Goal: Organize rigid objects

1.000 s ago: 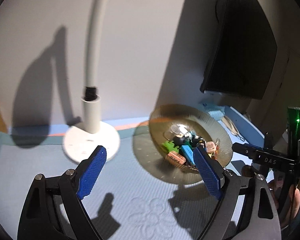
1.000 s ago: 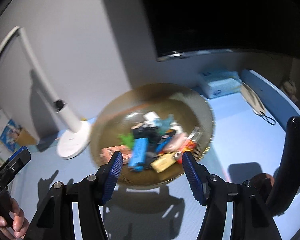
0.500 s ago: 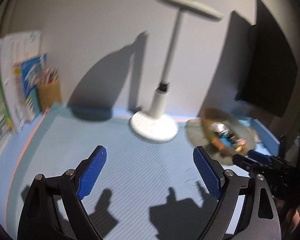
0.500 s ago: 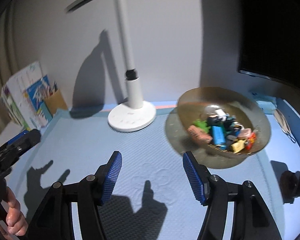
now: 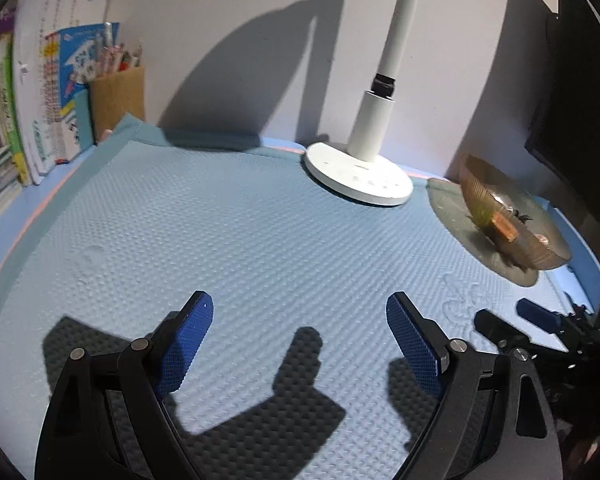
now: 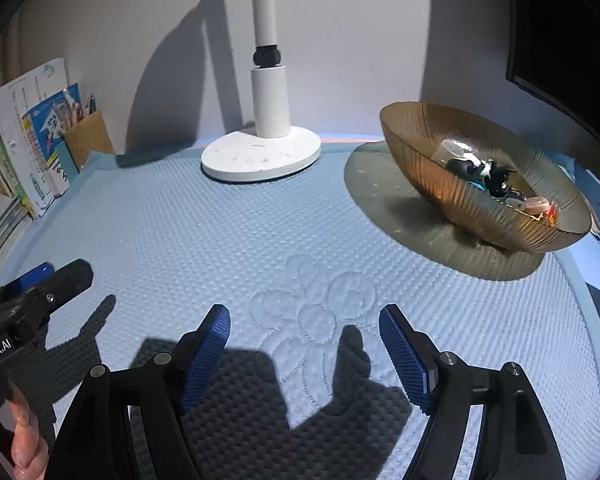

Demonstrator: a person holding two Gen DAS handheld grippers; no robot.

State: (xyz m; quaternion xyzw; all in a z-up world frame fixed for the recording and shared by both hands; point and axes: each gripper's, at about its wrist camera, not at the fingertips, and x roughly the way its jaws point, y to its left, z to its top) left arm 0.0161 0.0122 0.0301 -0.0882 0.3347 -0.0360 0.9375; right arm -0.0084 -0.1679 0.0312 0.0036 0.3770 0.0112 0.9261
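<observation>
An amber ribbed glass bowl (image 6: 480,204) (image 5: 512,240) stands at the back right of the blue mat, holding several small colourful rigid pieces (image 6: 488,178). My left gripper (image 5: 300,344) hovers low over the bare mat, jaws wide and empty, far left of the bowl. My right gripper (image 6: 304,356) hangs over the flower pattern stitched in the mat (image 6: 312,308); its jaws are opening with nothing between them. The bowl lies ahead and to its right. Each gripper shows at the edge of the other's view: the right gripper (image 5: 528,324) and the left gripper (image 6: 48,284).
A white desk lamp (image 6: 260,152) (image 5: 360,176) stands at the back middle. Books (image 5: 40,92) and a brown pen holder (image 5: 118,96) fill the back left corner. A dark monitor (image 5: 576,100) hangs above the bowl. A person's hand (image 6: 24,440) holds the left gripper's handle.
Both grippers have swung left away from the bowl and sunk toward the mat. The right gripper's jaws have spread wider. The bowl now sits at the right of both views.
</observation>
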